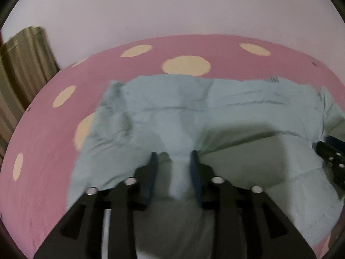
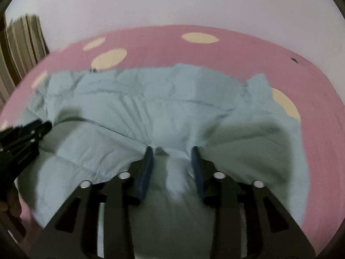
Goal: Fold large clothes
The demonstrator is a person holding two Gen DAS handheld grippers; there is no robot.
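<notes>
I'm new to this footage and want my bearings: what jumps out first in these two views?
A wrinkled pale blue garment sprawls across the middle, lying on a pink sheet dotted with big cream spots. In the foreground of each view black grippers point down at it: the left gripper and the right gripper each have a ridge of cloth between their parted blue pads. A plain pale wall fills the top.

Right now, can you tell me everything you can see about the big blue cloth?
The cloth is pale blue-green, thin and soft-looking, full of creases. It lies spread across a pink sheet with cream dots, its far edge flat, its near part bunched into folds. A raised ridge of it sits between the open fingers of the left gripper and another between those of the right gripper. The pads do not seem to press it. What sort of garment it is I cannot tell.
</notes>
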